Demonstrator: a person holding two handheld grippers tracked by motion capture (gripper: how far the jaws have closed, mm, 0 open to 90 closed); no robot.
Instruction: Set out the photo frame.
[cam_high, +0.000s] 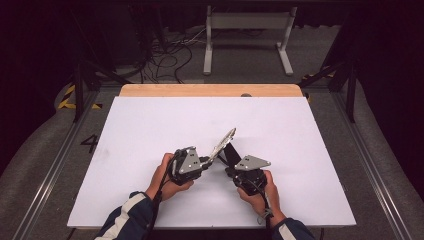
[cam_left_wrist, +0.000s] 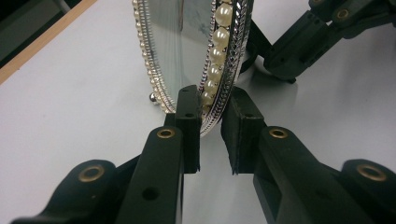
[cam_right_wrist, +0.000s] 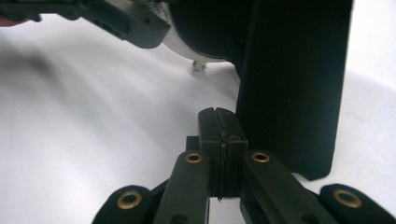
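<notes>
An oval picture frame (cam_high: 224, 141) with a silver and pearl rim (cam_left_wrist: 215, 56) stands tilted on the white table top (cam_high: 150, 130), its black back prop (cam_high: 231, 152) behind it. My left gripper (cam_high: 209, 160) is shut on the lower rim, one pad on each face (cam_left_wrist: 211, 114). My right gripper (cam_high: 231, 171) is shut with its pads pressed together and nothing between them (cam_right_wrist: 218, 116). It rests just left of the black prop (cam_right_wrist: 294, 84). A small metal ball foot (cam_right_wrist: 198, 65) of the frame touches the table.
The white top has a wooden strip (cam_high: 210, 90) along its far edge. Beyond it, on the floor, lie cables (cam_high: 165, 60) and a white stand (cam_high: 247, 37). Metal rails (cam_high: 55, 165) run along both sides of the table.
</notes>
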